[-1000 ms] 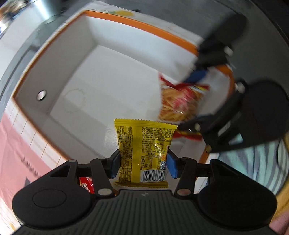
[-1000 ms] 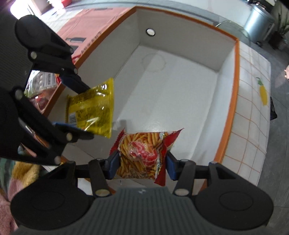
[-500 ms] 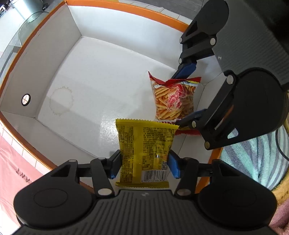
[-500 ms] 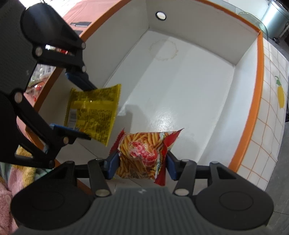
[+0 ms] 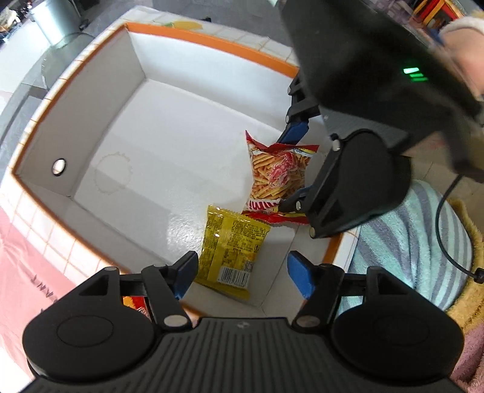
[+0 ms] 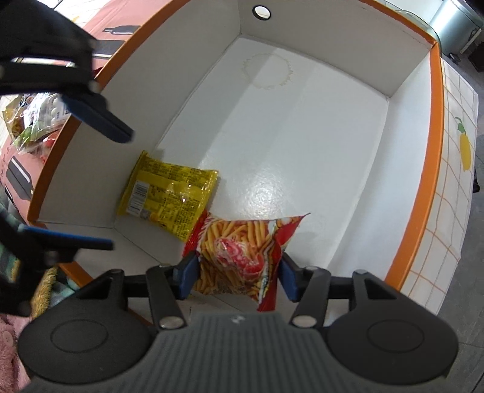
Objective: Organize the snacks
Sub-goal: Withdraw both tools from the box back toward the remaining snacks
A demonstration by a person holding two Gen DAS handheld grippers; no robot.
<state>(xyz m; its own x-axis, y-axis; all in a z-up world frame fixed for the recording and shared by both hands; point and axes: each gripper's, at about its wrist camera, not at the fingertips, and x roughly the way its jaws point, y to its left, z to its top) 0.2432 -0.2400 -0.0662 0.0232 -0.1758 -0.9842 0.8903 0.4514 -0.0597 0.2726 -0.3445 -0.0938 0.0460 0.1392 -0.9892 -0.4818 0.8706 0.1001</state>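
The left gripper (image 5: 242,272) hangs over the near corner of the white box (image 5: 90,99) with its fingers spread wide and nothing between them; they have just been opening, and the yellow packet (image 6: 169,199) now lies flat on the box floor in that corner, clear of both pads. The right gripper (image 6: 237,276) holds the red snack bag (image 6: 242,251) pinched between its fingers, just above the floor and right beside the yellow packet; its fingers have been easing apart a little, yet the bag sits between them and looks gripped. The risk, as I see it, is crowding: the two grippers stand close together over one corner, and the red bag's lower edge already overlaps the yellow packet in the left view, so a careless release could land it on top or leave it leaning on the near wall instead of lying flat. The left fingers could also clip the orange rim on the way out. Most of the box floor toward the far wall with the round hole (image 6: 261,11) is bare. More wrapped snacks (image 6: 33,121) wait outside the box on the pink tabletop (image 5: 18,272).
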